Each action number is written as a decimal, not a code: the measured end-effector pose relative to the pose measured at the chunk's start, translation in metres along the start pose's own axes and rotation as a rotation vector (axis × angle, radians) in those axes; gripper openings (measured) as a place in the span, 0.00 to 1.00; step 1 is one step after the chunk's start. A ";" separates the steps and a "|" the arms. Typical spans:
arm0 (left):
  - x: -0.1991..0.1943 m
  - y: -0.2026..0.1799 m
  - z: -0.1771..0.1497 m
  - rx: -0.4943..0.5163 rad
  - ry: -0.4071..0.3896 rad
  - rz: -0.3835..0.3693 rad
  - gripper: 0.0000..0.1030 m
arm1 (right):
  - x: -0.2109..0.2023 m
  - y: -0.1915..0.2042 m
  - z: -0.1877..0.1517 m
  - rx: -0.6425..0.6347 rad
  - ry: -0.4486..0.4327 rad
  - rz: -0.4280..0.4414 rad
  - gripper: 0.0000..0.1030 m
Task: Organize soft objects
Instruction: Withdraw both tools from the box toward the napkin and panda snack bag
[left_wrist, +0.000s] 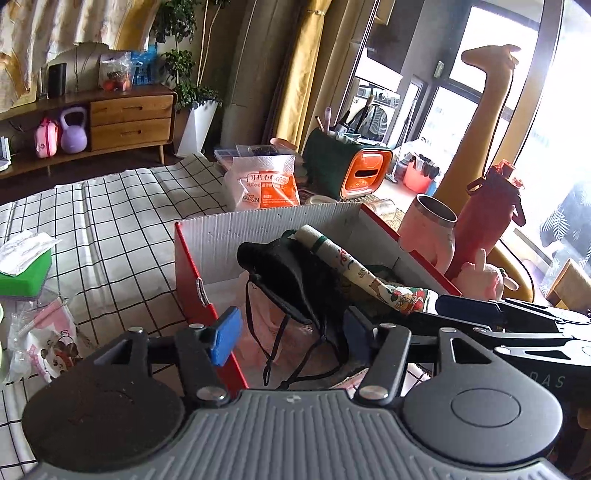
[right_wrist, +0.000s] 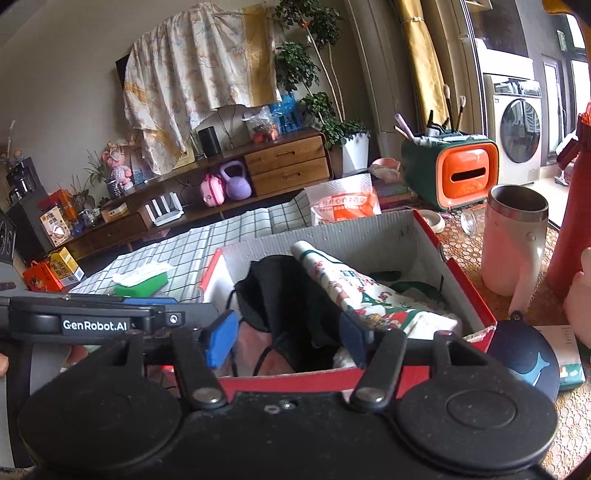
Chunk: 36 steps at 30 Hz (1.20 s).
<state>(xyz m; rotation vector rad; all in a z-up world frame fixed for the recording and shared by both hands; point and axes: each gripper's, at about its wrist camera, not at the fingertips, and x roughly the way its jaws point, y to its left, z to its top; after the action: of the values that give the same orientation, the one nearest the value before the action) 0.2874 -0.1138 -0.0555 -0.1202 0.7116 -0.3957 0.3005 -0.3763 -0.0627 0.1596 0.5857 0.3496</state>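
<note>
- Your left gripper (left_wrist: 288, 332) hangs over the near end of the red-sided cardboard box (left_wrist: 192, 280); its blue-padded fingers (left_wrist: 225, 338) stand apart with nothing pinched between them.
- Your right gripper (right_wrist: 288, 338) sits just beside it over the same box's near wall, blue pads spread, gripping nothing.
- No earlier view is on hand, so note only that both sets of jaws stand clear of the cloth.
- The black drawstring fabric pouch (left_wrist: 291, 277) lies inside the box, slumped against the middle, its cords trailing toward the near wall.
- The rolled white cloth with a cartoon print and green band (left_wrist: 343, 258) leans across the box, touching the pouch's right side and running toward the box's far wall.
- Pale pink fabric (left_wrist: 273, 325) shows under the pouch on the box floor.
- The box rests on the table where the black-checked white tablecloth (left_wrist: 110, 221) meets a yellow-patterned cover.
- Off the box's right side stand a pink steel-rimmed tumbler (left_wrist: 430, 236) and a tall red bottle (left_wrist: 487, 221), close together.
- Behind the far wall lies an orange-and-white tissue pack (left_wrist: 266, 184).
- Toward the table's left edge sits a green tissue box (left_wrist: 26, 273).
</note>
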 end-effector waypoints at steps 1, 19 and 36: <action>-0.005 0.001 -0.001 0.002 -0.002 0.008 0.59 | -0.004 0.004 0.000 -0.007 -0.005 0.002 0.62; -0.102 0.053 -0.047 -0.029 -0.105 0.145 0.82 | -0.027 0.077 -0.012 -0.097 -0.045 0.091 0.97; -0.142 0.149 -0.031 -0.106 -0.116 0.225 1.00 | 0.013 0.147 -0.033 -0.211 0.031 0.191 0.99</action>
<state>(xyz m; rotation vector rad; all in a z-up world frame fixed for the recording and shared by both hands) 0.2160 0.0799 -0.0279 -0.1599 0.6237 -0.1345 0.2515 -0.2338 -0.0601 0.0070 0.5612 0.5972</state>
